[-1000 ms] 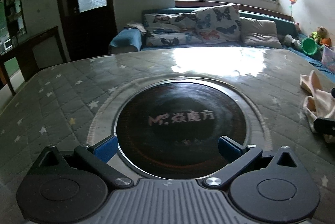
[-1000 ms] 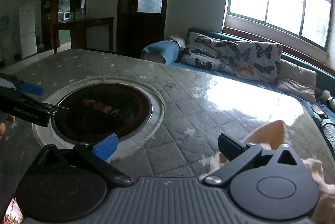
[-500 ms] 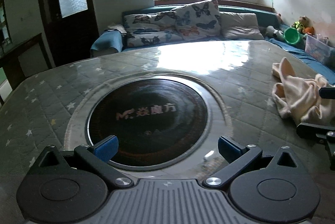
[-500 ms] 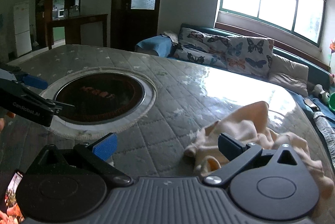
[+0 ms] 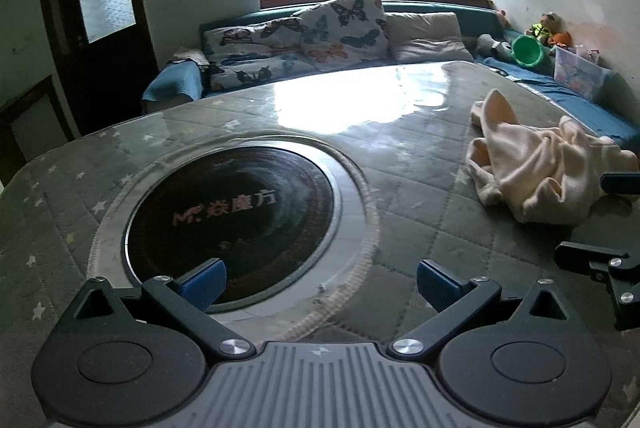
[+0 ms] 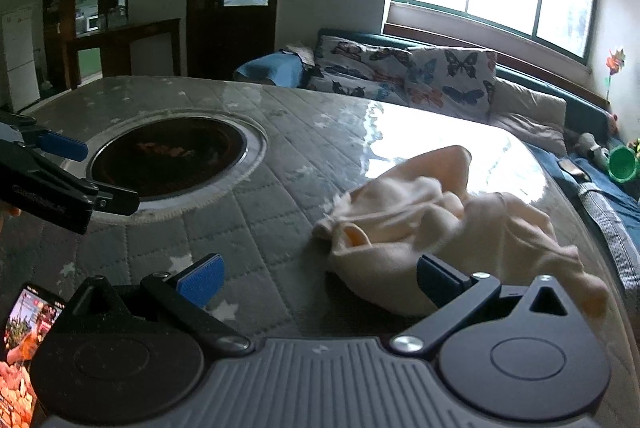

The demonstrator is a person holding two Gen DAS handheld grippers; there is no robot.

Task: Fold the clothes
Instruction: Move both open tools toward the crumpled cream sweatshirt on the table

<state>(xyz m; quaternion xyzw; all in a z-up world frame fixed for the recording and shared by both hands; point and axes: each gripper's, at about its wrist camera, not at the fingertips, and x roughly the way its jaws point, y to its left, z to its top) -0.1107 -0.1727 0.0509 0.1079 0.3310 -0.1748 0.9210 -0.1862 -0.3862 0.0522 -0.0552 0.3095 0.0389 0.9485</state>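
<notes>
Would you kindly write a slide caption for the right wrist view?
Open right gripper near a crumpled cream garment on the quilted table, open left gripper beyond.

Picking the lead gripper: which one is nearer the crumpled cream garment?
Right. The right gripper sits open at the cream garment, one finger against its near edge. The left gripper is open over the round hotplate, well clear.

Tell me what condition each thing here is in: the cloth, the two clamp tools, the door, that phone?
Cream garment: crumpled in a heap on the table, unfolded.
Left gripper: open, empty, over the dark round cooktop.
Right gripper: open, empty, beside the garment.
Door: shut.
Phone: screen lit.
</notes>
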